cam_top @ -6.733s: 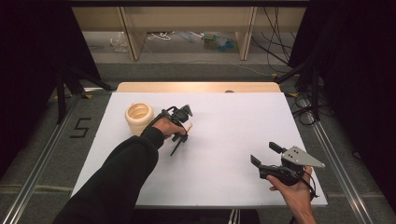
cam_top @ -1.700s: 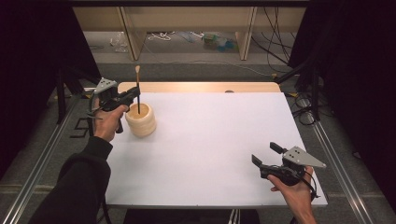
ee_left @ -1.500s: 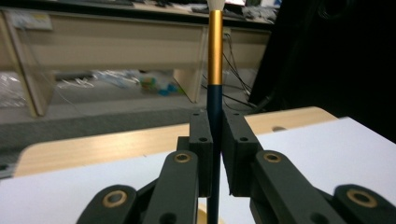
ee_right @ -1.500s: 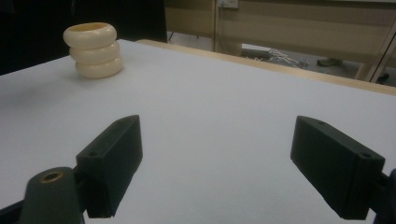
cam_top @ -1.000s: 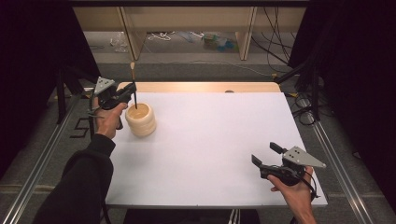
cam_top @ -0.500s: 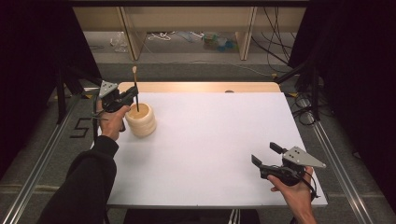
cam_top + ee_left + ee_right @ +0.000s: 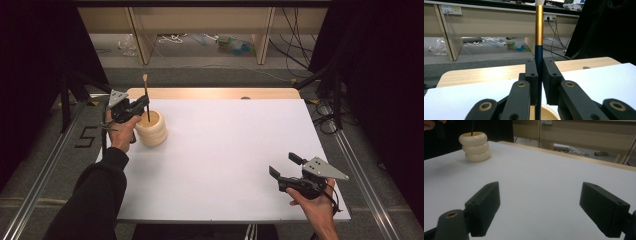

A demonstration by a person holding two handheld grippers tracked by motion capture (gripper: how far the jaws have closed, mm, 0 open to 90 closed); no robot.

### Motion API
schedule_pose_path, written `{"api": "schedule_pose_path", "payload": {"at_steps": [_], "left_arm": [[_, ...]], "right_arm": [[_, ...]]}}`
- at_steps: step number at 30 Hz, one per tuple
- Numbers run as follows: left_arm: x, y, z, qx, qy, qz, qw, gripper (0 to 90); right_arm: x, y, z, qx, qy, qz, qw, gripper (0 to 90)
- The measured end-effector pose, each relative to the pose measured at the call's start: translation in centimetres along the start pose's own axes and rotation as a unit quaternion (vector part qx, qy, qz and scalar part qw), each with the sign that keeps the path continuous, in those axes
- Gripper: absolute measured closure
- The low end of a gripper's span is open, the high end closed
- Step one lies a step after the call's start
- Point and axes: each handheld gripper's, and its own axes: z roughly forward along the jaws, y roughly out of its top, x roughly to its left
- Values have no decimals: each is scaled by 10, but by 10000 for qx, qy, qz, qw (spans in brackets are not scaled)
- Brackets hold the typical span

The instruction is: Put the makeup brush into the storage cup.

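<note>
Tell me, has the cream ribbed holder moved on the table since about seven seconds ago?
Yes. The holder now sits nearer the person's edge of the white table than before, farther from the wooden strip behind; it has barely shifted sideways.

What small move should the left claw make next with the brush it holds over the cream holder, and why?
Probably lower it a little further, then open. The left claw grips the brush upright, its lower end already inside the ringed cream holder, so easing down before release should keep it from dropping or tipping.
</note>
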Motion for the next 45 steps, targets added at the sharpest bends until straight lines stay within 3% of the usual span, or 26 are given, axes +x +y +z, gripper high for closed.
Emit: {"api": "schedule_pose_path", "payload": {"at_steps": [24, 26, 32, 40, 45], "left_arm": [[3, -17, 1, 141, -15, -79, 9999, 828], [3, -19, 2, 166, 0, -100, 9998, 828], [4, -25, 2, 306, 56, -119, 9994, 827], [4, -30, 2, 526, 40, -154, 9985, 820], [1, -27, -1, 586, 186, -154, 9980, 664]], "right_arm": [[0, 0, -1, 101, 20, -1, 9999, 177], [0, 0, 0, 17, 16, 12, 10000, 177], [0, 0, -1, 110, 35, 9, 9999, 177], [0, 0, 0, 41, 43, 7, 10000, 177], [0, 0, -1, 111, 43, 4, 9999, 177]]}}
